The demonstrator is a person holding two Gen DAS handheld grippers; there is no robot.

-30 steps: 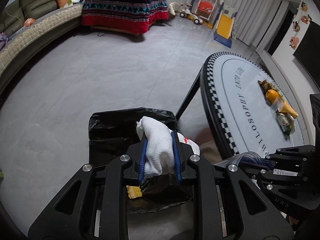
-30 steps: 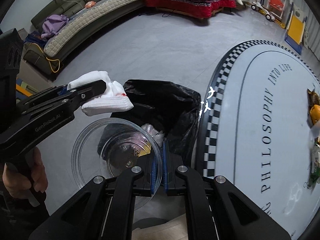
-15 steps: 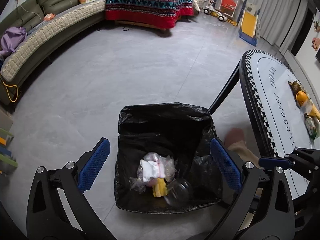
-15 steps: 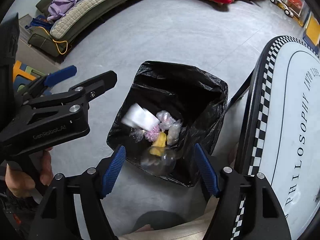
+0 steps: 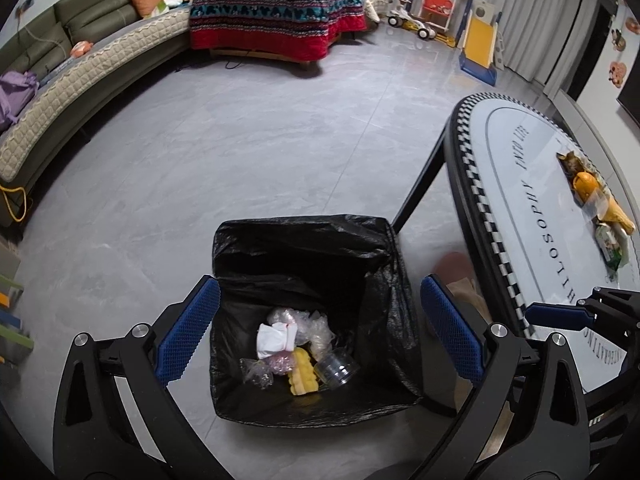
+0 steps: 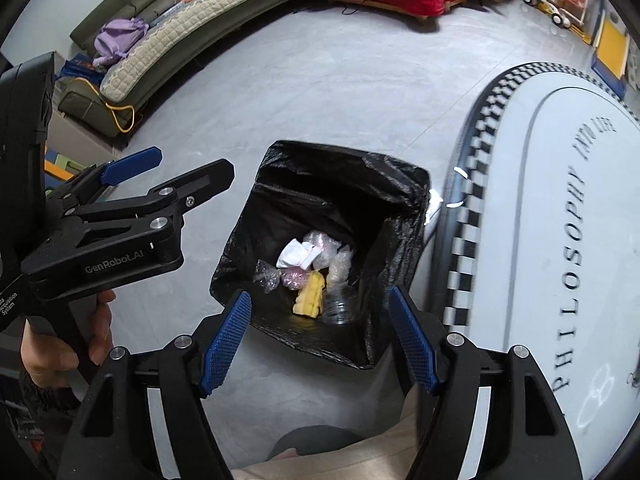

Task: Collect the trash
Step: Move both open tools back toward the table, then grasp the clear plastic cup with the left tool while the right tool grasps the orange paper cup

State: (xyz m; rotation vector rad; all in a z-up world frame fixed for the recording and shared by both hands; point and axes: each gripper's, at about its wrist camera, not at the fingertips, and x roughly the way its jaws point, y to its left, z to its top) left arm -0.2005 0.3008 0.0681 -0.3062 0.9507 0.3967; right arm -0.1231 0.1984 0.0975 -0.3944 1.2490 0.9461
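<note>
A bin lined with a black bag (image 5: 308,236) (image 6: 344,168) stands on the floor beside the table. Inside lie a white crumpled cloth (image 5: 274,338) (image 6: 294,254), a clear plastic cup (image 5: 338,368) (image 6: 340,306), a yellow piece (image 5: 304,376) (image 6: 309,300) and several plastic wrappers. My left gripper (image 5: 320,328) hangs above the bin, open wide and empty. My right gripper (image 6: 320,340) is also open and empty over the bin's near edge. More trash (image 5: 596,204) lies on the table at the right: an orange thing, wrappers and a green packet.
The round table (image 5: 532,184) (image 6: 560,208) with a checkered rim and printed letters stands right of the bin. A curved sofa (image 5: 80,92), a covered low table (image 5: 276,12) and toys (image 5: 440,12) line the far side. A hand (image 6: 60,344) holds the left gripper.
Both grippers opened. The white cloth left the left gripper and the clear cup left the right one; both now lie in the bin.
</note>
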